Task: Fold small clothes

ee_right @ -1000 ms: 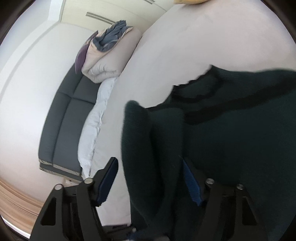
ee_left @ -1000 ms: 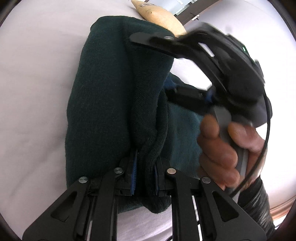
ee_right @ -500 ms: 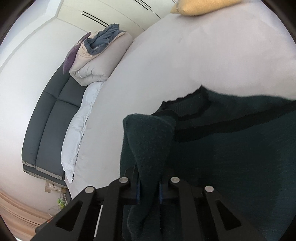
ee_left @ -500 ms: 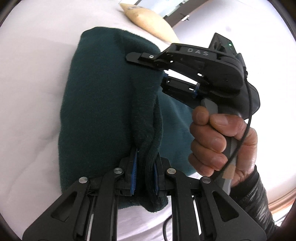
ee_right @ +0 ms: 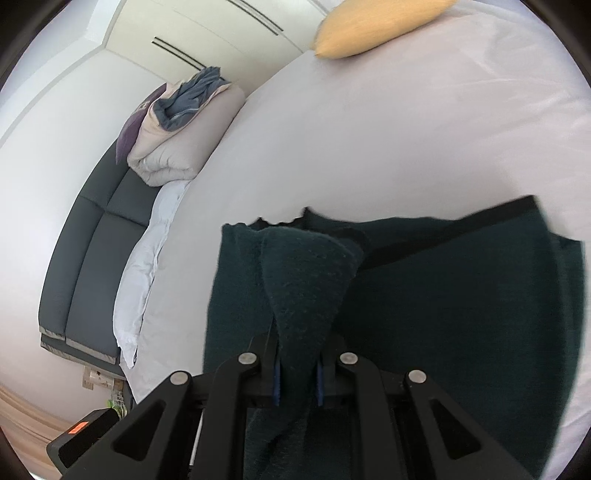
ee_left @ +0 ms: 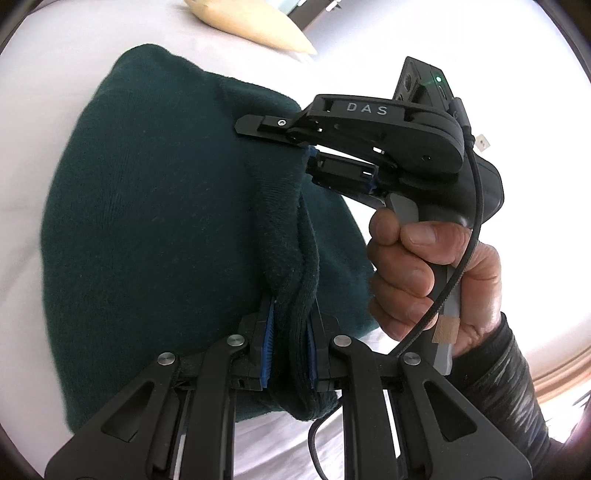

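Knitwear (ee_left: 155, 221) — a dark green garment — lies partly on the white bed (ee_right: 406, 122), with its near edge lifted clear of the sheet by both grippers. The fabric is doubled along that edge, forming a thick ridge that runs from one gripper to the other in the left wrist view. In the right wrist view the garment (ee_right: 461, 314) spreads to the right and below, and a dark band crosses it near its far edge.

Left gripper (ee_left: 290, 354): jaws clamped on a bunched fold of the garment, blue pads pressing it from both sides. Right gripper (ee_right: 297, 380): jaws have just been closing and now stand clamped on a raised flap of the same garment, the cloth standing up in a peak between the pads. In the left wrist view the right gripper (ee_left: 308, 162) appears from the side, its tips buried in the ridge of fabric; a hand (ee_left: 424, 280) in a dark sleeve grips its handle, and a black cable (ee_left: 469, 229) hangs along it.

Surroundings — a yellow cushion (ee_right: 373, 26) rests at the far end of the bed. Beside the bed stands a dark grey sofa (ee_right: 88, 251) carrying a folded pale duvet (ee_right: 181, 147) with a blue-grey cloth (ee_right: 192, 96) on top.
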